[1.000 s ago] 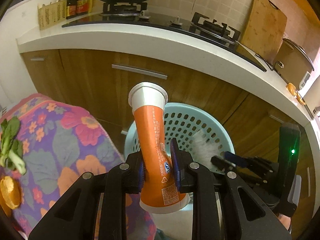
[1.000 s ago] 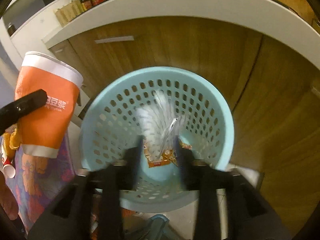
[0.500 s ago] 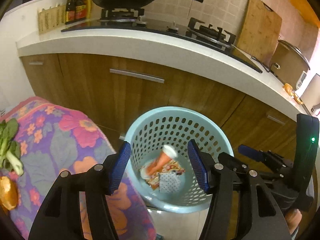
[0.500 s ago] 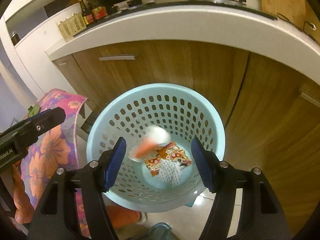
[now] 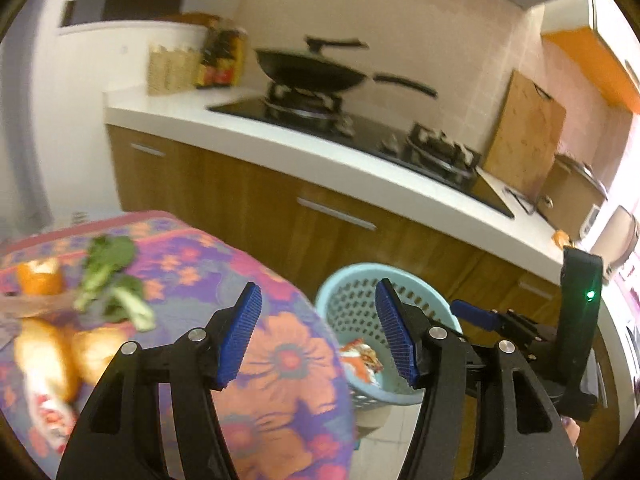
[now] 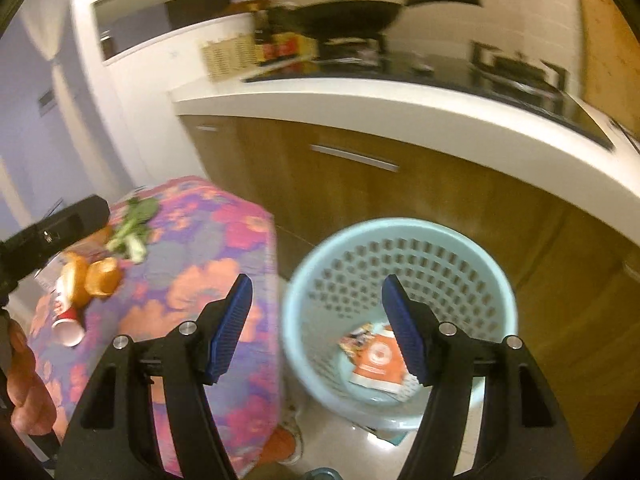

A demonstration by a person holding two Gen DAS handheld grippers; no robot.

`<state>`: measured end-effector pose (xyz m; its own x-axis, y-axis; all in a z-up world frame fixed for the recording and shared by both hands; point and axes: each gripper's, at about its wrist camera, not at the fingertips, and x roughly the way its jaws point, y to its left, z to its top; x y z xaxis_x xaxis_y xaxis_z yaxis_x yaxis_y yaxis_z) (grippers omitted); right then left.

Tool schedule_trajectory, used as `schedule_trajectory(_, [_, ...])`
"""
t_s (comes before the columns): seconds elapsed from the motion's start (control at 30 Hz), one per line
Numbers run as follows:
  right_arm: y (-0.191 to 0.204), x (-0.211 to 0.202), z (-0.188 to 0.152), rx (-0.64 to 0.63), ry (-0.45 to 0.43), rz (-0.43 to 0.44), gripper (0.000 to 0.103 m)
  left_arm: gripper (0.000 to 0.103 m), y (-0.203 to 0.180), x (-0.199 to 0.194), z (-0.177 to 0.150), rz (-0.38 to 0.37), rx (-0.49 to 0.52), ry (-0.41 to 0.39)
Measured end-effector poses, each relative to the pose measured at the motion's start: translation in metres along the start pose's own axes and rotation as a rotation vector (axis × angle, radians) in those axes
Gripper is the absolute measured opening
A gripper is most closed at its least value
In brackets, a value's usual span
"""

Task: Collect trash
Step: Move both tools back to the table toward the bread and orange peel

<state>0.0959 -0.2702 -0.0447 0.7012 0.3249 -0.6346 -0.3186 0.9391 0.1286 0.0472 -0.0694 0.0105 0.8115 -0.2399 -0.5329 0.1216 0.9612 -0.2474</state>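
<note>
A light blue perforated basket [image 6: 404, 248] stands on the floor by the cabinets; it also shows in the left wrist view [image 5: 352, 284]. Inside lie an orange cup [image 6: 378, 360] and wrappers [image 5: 360, 354]. On the floral tablecloth [image 6: 200, 264] lie orange peels [image 6: 96, 276], green leaves [image 6: 132, 224] and a small red and white cup [image 6: 66, 326]; peels [image 5: 44, 350] and leaves [image 5: 108, 276] show in the left view too. My left gripper [image 5: 318, 334] is open and empty above the table edge. My right gripper [image 6: 316, 326] is open and empty above the basket's left rim.
A white counter [image 5: 320, 156] with a black stove and wok [image 5: 312, 70] runs behind, above wooden cabinets [image 6: 360, 200]. A cutting board [image 5: 524, 132] and a pot [image 5: 572, 192] stand at the right. The right gripper's body [image 5: 576, 320] is beside the basket.
The left gripper has let go of the orange cup, which now lies in the basket. Both grippers have risen and swung left toward the table.
</note>
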Motion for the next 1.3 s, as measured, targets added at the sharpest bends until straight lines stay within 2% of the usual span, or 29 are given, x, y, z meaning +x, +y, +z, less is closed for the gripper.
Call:
schedule_trajectory(0.23, [0.076,0.004,0.009,-0.129,-0.024,0.104,0.064,0.059,0.070,-0.074,-0.006,0.128,-0.089,-0.103])
schedule_trajectory(0.4, [0.132,0.016,0.010,-0.213,-0.017,0.178,0.063,0.059,0.131,-0.119,-0.017,0.225,-0.172,-0.148])
schedule_trajectory(0.53, [0.170,0.034,0.007,-0.241,0.009,0.258,0.063,0.059,0.178,-0.133,-0.030,0.283,-0.226,-0.120])
schedule_trajectory(0.67, [0.198,0.056,0.000,-0.244,0.021,0.302,0.063,0.057,0.214,-0.124,-0.043,0.320,-0.245,-0.074])
schedule_trajectory(0.77, [0.213,0.075,-0.008,-0.244,0.015,0.305,0.057,0.057,0.238,-0.107,-0.052,0.320,-0.275,-0.037])
schedule_trajectory(0.97, [0.228,0.099,-0.006,-0.258,0.019,0.262,0.056,0.056,0.261,-0.070,-0.055,0.299,-0.293,0.034])
schedule_trajectory(1.17, [0.236,0.114,-0.006,-0.280,0.042,0.241,0.053,0.035,0.282,-0.043,-0.062,0.223,-0.352,0.099])
schedule_trajectory(1.23, [0.239,0.120,-0.007,-0.295,0.070,0.231,0.048,0.034,0.285,-0.038,-0.066,0.176,-0.363,0.107])
schedule_trajectory(1.3, [0.243,0.126,-0.008,-0.310,0.099,0.231,0.037,0.033,0.283,-0.035,-0.069,0.172,-0.361,0.115])
